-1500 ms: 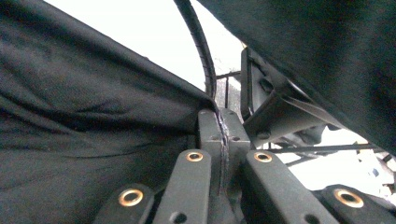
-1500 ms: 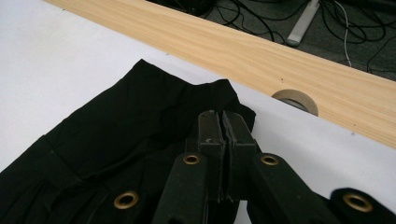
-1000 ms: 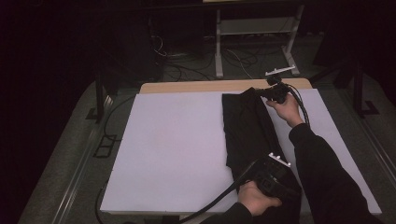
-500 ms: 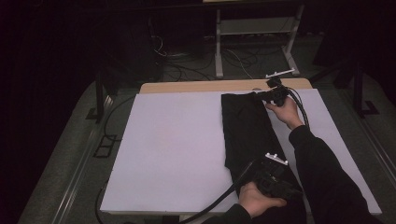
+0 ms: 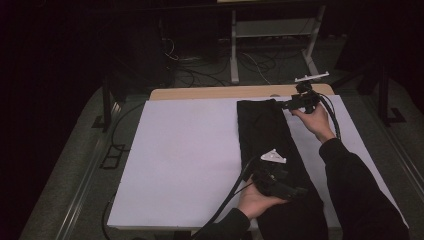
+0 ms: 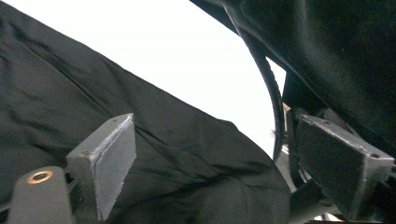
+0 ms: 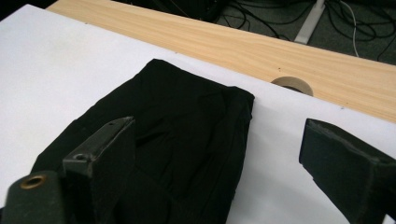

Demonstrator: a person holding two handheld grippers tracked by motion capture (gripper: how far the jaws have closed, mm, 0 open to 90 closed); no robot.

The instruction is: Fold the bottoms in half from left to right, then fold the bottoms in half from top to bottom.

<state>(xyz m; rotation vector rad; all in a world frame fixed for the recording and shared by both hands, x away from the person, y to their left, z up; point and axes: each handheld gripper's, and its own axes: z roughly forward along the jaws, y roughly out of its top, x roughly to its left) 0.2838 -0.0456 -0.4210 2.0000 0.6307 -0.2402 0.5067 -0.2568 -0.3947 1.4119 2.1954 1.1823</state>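
A black garment (image 5: 267, 135) lies folded in a long strip on the right half of the white sheet (image 5: 190, 150). My left gripper (image 5: 299, 192) hovers over its near end, pointing right. In the left gripper view the left gripper (image 6: 217, 126) has just been opening, and the garment (image 6: 70, 93) lies under the parted jaws, untouched by the pads. My right gripper (image 5: 281, 106) is at the far end, pointing left. It too has just been opening. In the right gripper view the right gripper (image 7: 219, 126) stands wide above the garment's (image 7: 187, 116) far corner.
A strip of bare wooden tabletop (image 5: 210, 93) runs behind the sheet, with a round cable hole (image 7: 292, 84) in it. A metal stand (image 5: 233, 45) and floor cables lie beyond. A dark sleeve (image 6: 327, 46) and a cable (image 6: 273, 102) hang close to the left gripper.
Both grippers went from shut to open and let go of the garment, which now lies flat. The left gripper drew back to the left; the right one barely shifted.
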